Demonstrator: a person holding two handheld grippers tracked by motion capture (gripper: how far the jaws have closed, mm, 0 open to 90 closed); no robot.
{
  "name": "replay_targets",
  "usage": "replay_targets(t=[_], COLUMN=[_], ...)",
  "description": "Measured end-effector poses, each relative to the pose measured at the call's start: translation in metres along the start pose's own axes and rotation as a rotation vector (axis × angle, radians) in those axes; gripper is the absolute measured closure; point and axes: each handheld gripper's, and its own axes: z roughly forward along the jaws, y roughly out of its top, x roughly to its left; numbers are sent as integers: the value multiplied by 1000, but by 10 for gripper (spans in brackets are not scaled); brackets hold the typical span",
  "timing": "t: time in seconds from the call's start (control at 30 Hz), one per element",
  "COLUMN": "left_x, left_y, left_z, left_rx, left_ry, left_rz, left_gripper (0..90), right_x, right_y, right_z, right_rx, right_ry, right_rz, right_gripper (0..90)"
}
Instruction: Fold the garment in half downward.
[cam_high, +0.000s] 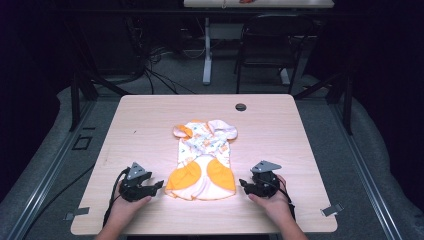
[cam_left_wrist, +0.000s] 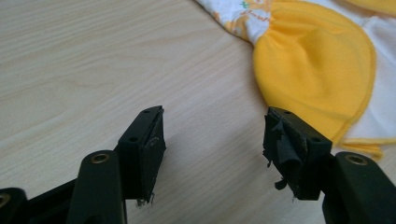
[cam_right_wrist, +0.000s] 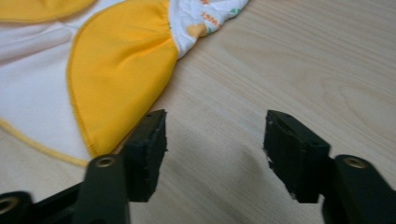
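Both grippers, left gripper (cam_high: 159, 185) and right gripper (cam_high: 243, 183), gape beside the small dress (cam_high: 204, 159)

I see a white garment (cam_high: 204, 159) with orange print and yellow panels. The table (cam_high: 140, 125) is pale wood. My jaws are black.

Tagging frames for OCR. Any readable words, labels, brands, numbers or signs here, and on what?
None can be read.
Small garment: the white patterned cloth carries tiny orange print, seen in the right gripper view, too blurred to read.
Left gripper, right gripper and table: no markings visible.
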Motion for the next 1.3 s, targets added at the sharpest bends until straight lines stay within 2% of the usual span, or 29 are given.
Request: replay_targets(t=[0.1, 0.17, 0.2, 0.3, 0.37, 0.4, 0.57, 0.6, 0.67, 0.7, 0.77, 0.8, 0.87, 0.93, 0.97, 1.03, 1.17, 1.2, 1.3], left_x=[-3, -4, -5, -5, -6, -7, -12, -13, -15, -15, -16, -15, -15, -15, -14, -15, -17, -17, -18], left_y=[1, 1, 1, 2, 2, 2, 8, 12, 15, 18, 24, 31, 36, 45, 49, 58, 70, 74, 76], left_z=[0, 0, -1, -2, -3, -3, 0, 4, 6, 8, 13, 17, 21, 28, 31, 39, 52, 59, 65], left_rx=[-7, -2, 0, -2, -11, -19, -16, -8, -4, -3, 11, 17, 15, 23, 21, 31, 38, 53, 69], left_ry=[6, 6, 0, -6, -27, -30, -38, -31, -36, -40, -41, -64, -66, -44, -49, -49, -45, -53, -45], left_rz=[21, 22, 25, 17, -1, -8, 2, 16, 13, 13, 9, 0, -8, -5, -14, -1, 2, -6, 3], left_gripper=[397, 397, 401, 419, 427, 434, 460, 465, 477, 503, 565, 618, 643, 685, 709, 745, 784, 819, 849], right_x=[1, 3, 5, 7, 9, 11, 18, 19, 19, 20, 22, 20, 19, 16, 16, 15, 17, 18, 19], right_y=[-1, -2, -2, -1, 1, 2, 10, 13, 15, 17, 21, 28, 31, 40, 43, 51, 63, 68, 71], right_z=[-2, -2, -2, -3, -4, -5, -7, -3, -1, 3, 7, 12, 15, 25, 27, 34, 42, 46, 51], right_rx=[-18, -3, 12, 12, 4, -18, -41, -27, -19, -3, 3, 14, 18, 35, 48, 47, 44, 54, 48], right_ry=[15, 2, -3, 3, 22, 34, 62, 63, 68, 75, 57, 68, 75, 65, 68, 74, 65, 55, 48], right_rz=[-10, -14, -36, -40, -36, -23, -53, -65, -58, -55, -65, -50, -44, -26, -21, -16, -37, -64, -60], right_gripper=[460, 459, 459, 462, 481, 502, 534, 556, 567, 580, 602, 649, 661, 676, 700, 743, 808, 835, 858])
